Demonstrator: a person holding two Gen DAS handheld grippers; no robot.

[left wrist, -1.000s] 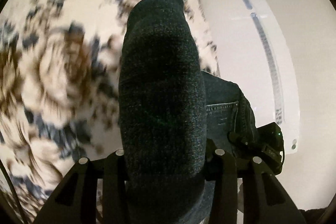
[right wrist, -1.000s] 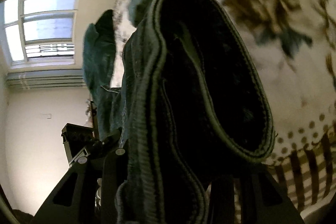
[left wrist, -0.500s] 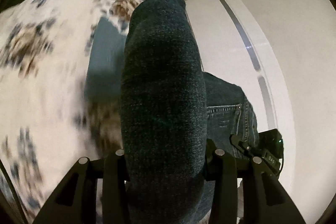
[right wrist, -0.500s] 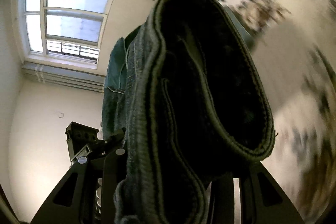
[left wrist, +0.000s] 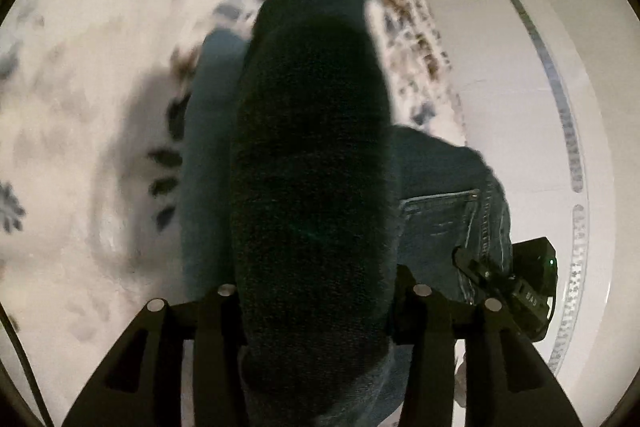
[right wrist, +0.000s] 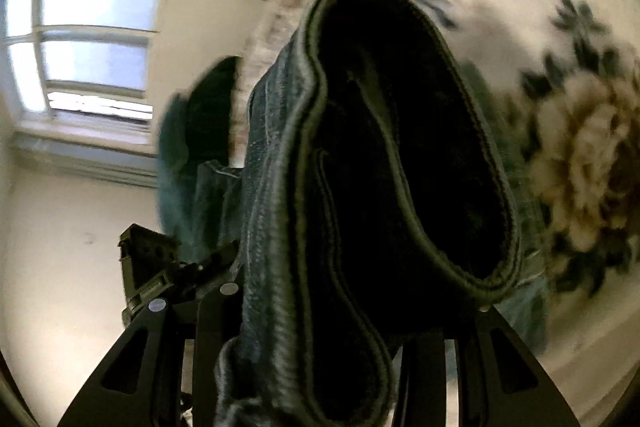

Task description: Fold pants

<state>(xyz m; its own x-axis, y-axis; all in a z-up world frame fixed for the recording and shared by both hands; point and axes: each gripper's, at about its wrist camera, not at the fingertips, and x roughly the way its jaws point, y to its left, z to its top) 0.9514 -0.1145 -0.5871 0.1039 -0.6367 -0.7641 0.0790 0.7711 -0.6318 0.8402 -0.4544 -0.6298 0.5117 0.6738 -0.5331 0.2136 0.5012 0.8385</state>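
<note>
Covering most of both views, the floral bedspread (left wrist: 80,147) lies blurred under the jeans (left wrist: 316,187), which hang above it between the two grippers. A lighter blue stretch of the denim trails down onto the spread toward its far edge, while the pocket side runs off to the right, reaching the right gripper at the right edge of the left view.

The left gripper (left wrist: 320,291) has a thick dark fold of jeans filling the gap between its fingers (left wrist: 218,323) — cloth presses both sides. Its jaws have just been opening a little, with the fold between them, and the grip holds.

The right gripper (right wrist: 316,291) stands partly open, clamped on the hemmed band of the jeans (right wrist: 360,187), which bulges up in a loop past the fingers (right wrist: 216,327). Beyond it, at the left, the window (right wrist: 92,59) glows.
</note>
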